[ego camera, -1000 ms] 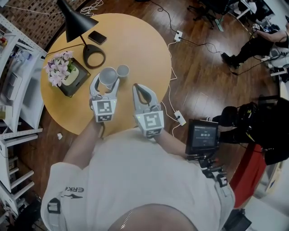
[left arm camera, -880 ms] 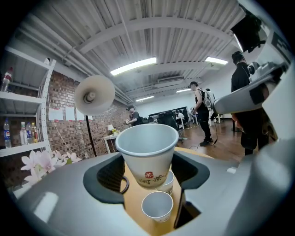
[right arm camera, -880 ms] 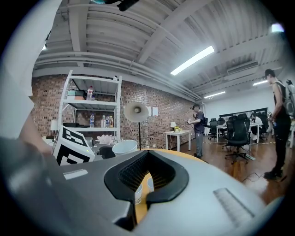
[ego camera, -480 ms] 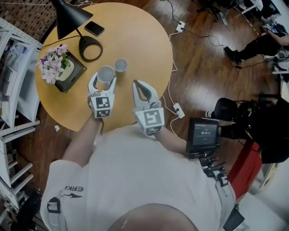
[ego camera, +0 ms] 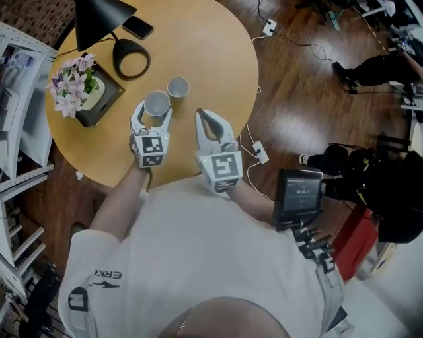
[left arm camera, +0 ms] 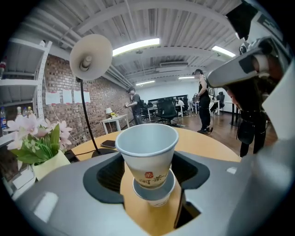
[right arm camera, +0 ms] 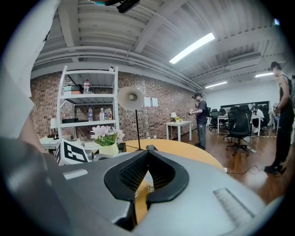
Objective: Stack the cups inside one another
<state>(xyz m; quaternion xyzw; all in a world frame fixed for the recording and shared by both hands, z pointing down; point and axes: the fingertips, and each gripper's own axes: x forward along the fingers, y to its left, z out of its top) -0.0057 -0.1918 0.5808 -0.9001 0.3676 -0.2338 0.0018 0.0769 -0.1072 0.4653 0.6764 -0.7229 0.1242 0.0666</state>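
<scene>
The round table [ego camera: 218, 46] fills the upper left. The left gripper [ego camera: 156, 109] squeezes a paper cup [left arm camera: 147, 154]. The right gripper [ego camera: 207, 116], mid-picture, is pinched closed on nothing. The other cup [ego camera: 178, 86] stands just beyond. Hold the paper cup straight, line them up, and go down slowly.

**Open tabletop right of the standing cup, clutter on its left**

Right of and beyond the standing cup [ego camera: 178, 86], the tabletop [ego camera: 215, 59] lay bare to its edge, an easy way in. Left of the cup stood the lamp base [ego camera: 131, 58] under its black shade [ego camera: 99, 16]. A phone [ego camera: 138, 28] lay further back and a flower pot [ego camera: 92, 89] stood far left. Just near-left of the cup, the left tongs [ego camera: 153, 113] gripped a second cup [ego camera: 156, 102], crowding that side. The closed right tongs [ego camera: 205, 117] sat near-right, apart.
</scene>
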